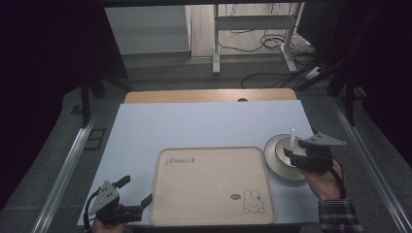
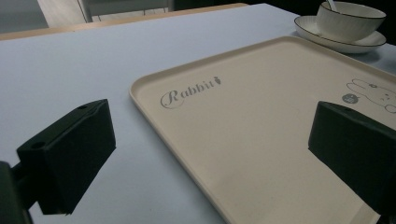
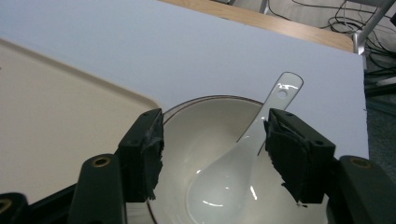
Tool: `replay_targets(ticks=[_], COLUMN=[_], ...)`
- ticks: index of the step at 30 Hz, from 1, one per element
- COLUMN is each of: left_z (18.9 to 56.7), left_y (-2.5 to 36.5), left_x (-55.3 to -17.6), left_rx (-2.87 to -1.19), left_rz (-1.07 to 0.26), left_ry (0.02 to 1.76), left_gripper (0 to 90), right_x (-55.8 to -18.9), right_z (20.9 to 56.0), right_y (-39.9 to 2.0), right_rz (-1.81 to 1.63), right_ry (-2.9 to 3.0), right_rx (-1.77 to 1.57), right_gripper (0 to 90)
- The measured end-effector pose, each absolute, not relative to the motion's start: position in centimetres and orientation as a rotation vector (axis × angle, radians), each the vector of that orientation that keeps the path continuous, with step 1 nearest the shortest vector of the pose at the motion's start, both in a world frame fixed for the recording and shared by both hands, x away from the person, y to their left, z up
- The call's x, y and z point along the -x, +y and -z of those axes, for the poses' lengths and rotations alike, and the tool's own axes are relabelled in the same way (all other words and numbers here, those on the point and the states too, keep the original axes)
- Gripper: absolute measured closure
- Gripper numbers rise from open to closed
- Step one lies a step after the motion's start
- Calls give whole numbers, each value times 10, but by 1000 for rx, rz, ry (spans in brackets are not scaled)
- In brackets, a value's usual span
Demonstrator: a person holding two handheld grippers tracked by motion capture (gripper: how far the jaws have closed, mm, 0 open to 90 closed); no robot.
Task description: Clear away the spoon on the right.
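Note:
A white bowl (image 1: 281, 151) stands on a dark-rimmed saucer (image 1: 271, 164) at the right of the table, with a white ceramic spoon (image 1: 293, 136) leaning in it. My right gripper (image 1: 294, 149) hovers over the bowl. In the right gripper view its jaws are open, one on each side of the spoon (image 3: 224, 182) inside the bowl (image 3: 184, 140); the right jaw is next to the handle, and neither pad presses on it. My left gripper (image 1: 137, 190) rests open at the front left, beside a beige rabbit-print tray (image 1: 209, 184), its jaws astride the tray's edge (image 2: 140, 100).
A pale blue mat (image 1: 194, 121) covers the table, with a wooden strip (image 1: 209, 95) along its far edge. From the left gripper view the bowl (image 2: 348, 21) and saucer (image 2: 327, 43) sit beyond the tray's far corner. Cables and a metal frame (image 1: 252, 29) stand on the floor behind.

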State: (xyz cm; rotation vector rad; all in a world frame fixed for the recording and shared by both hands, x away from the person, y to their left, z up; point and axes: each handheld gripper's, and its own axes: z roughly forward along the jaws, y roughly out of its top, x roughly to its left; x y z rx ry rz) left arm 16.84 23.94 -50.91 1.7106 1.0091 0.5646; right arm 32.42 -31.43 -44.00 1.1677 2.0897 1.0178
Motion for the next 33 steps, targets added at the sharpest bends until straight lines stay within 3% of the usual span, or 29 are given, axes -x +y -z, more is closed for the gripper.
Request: replay_targets(ticks=[17, 33], left_z=[509, 509], left_y=[239, 239], left_x=[-169, -169], left_rx=[-1713, -1715], left_rz=[-565, -564], left_ry=[1009, 1008], left_gripper=[4, 4], right_x=[-348, -372], right_z=[443, 438], right_y=[-322, -321], right_rz=[-937, -915], right_ry=[2073, 2031], right_rx=[-1224, -1293], right_gripper=[547, 578])
